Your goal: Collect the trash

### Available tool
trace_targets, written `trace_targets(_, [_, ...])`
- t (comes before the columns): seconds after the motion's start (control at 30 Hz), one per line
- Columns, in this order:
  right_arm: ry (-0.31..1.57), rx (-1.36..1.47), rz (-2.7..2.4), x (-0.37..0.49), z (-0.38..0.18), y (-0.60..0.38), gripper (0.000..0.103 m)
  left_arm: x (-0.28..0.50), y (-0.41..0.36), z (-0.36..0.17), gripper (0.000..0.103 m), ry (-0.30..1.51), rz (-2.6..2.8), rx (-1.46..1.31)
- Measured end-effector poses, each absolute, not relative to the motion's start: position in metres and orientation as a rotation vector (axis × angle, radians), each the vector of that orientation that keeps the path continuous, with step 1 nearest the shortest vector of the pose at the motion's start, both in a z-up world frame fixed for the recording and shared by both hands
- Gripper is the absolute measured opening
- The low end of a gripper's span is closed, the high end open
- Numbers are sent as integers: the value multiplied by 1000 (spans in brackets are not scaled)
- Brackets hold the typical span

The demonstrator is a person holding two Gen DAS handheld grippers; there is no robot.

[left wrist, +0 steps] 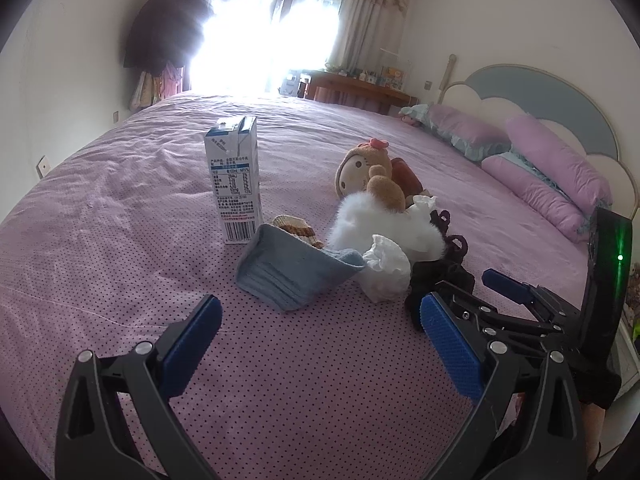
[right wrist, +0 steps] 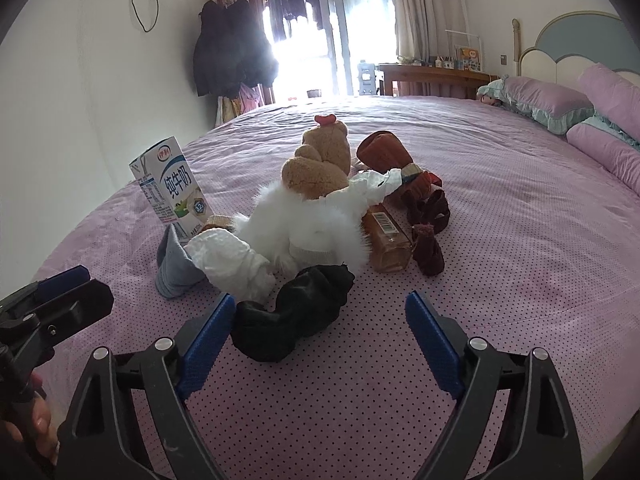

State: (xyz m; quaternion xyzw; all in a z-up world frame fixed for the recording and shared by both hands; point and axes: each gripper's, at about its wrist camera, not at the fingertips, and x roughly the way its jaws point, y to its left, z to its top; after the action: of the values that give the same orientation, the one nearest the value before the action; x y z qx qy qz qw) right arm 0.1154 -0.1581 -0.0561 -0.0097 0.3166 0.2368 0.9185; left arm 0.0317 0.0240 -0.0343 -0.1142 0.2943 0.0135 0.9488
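A blue-and-white milk carton (left wrist: 234,184) (right wrist: 172,192) stands upright on the pink dotted bedspread (left wrist: 120,208). One crumpled white tissue (left wrist: 386,268) (right wrist: 228,264) lies beside a grey sock (left wrist: 292,272) (right wrist: 174,268). A second tissue (right wrist: 372,186) rests on an amber plastic bottle (right wrist: 386,240). My left gripper (left wrist: 320,308) is open, just short of the grey sock, nothing between its fingers. My right gripper (right wrist: 320,304) is open too. A black sock (right wrist: 296,316) lies partly between its fingers, close to the left pad, and the right pad stands apart from it.
A plush doll (left wrist: 368,176) (right wrist: 316,160) with white fluff (right wrist: 300,224) sits in the pile, with dark red socks (right wrist: 428,216) to its right. Pink pillows (left wrist: 552,172) and the headboard (right wrist: 576,40) are at far right. The left gripper (right wrist: 76,288) shows at the right view's left edge.
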Motion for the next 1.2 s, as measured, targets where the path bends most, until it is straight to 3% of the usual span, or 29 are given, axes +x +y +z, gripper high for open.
trace_targets(0.07, [663,-1,498,121,-60,-159,78,33,22,-34,99,602,25,-224])
trace_targets(0.17, [705,18,537,131,-68,-159,58,35,18,-32,99,599,18,-215])
trace_targets(0.23, [729,47,588,136,-73,-160,17,36,16,-32,99,609,18,-212])
trace_targets(0.27, [735,59,599,136,-74,-163,13,37,14,-32,99,616,18,-207])
trace_targets(0.7, [642,104,600,114,-56,-219,12,62,-21,-34,99,600,-132,-260])
trace_targets(0.87, [621,113,592,117,-52,-237,12,81,-32,-47,91,634,-141,-284])
trace_targets(1.1, [614,133,621,121,-53,-247,12,105,-34,-58,89,678,-61,-301])
trace_targets(1.2, [616,140,636,122,-54,-247,12,117,-38,-59,81,688,-13,-272])
